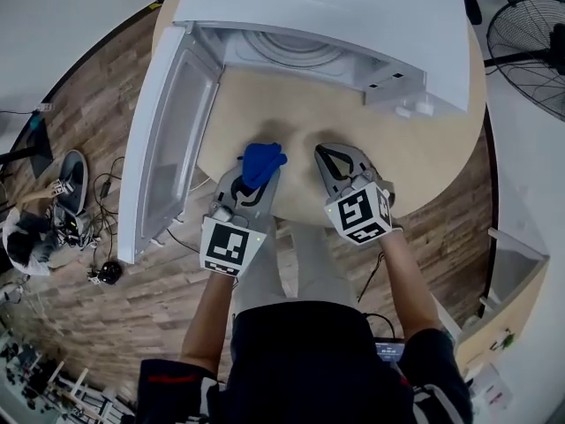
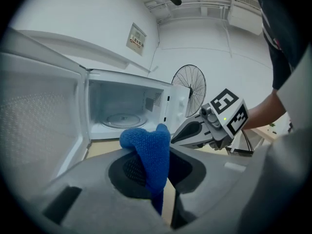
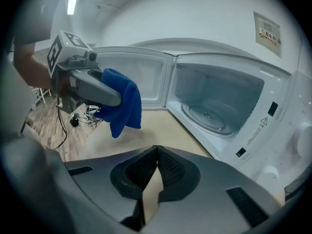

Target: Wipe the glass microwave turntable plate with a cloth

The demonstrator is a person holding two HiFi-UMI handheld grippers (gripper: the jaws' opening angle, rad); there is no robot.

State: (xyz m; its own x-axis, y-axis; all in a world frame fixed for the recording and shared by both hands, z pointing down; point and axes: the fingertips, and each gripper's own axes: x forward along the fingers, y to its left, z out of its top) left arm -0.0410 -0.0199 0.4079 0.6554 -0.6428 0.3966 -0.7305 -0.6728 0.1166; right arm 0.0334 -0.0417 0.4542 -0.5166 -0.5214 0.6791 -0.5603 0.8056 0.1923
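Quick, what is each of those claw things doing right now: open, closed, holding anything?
Left gripper: closed on the blue cloth.
Right gripper: closed, with nothing between its jaws.

Microwave on table, door swung left.
Turntable plate lies inside it; before it, the left gripper holds the cloth, the right gripper beside it.

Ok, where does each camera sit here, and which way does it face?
Head view: on the person's head, facing steeply down at table, open microwave, both grippers; forearms, lap show.
Left gripper view: on the left gripper, facing into the microwave past its clamped cloth.
Right gripper view: on the right gripper, facing the microwave over shut, empty jaws.
Shared: gripper views both show the glass plate.
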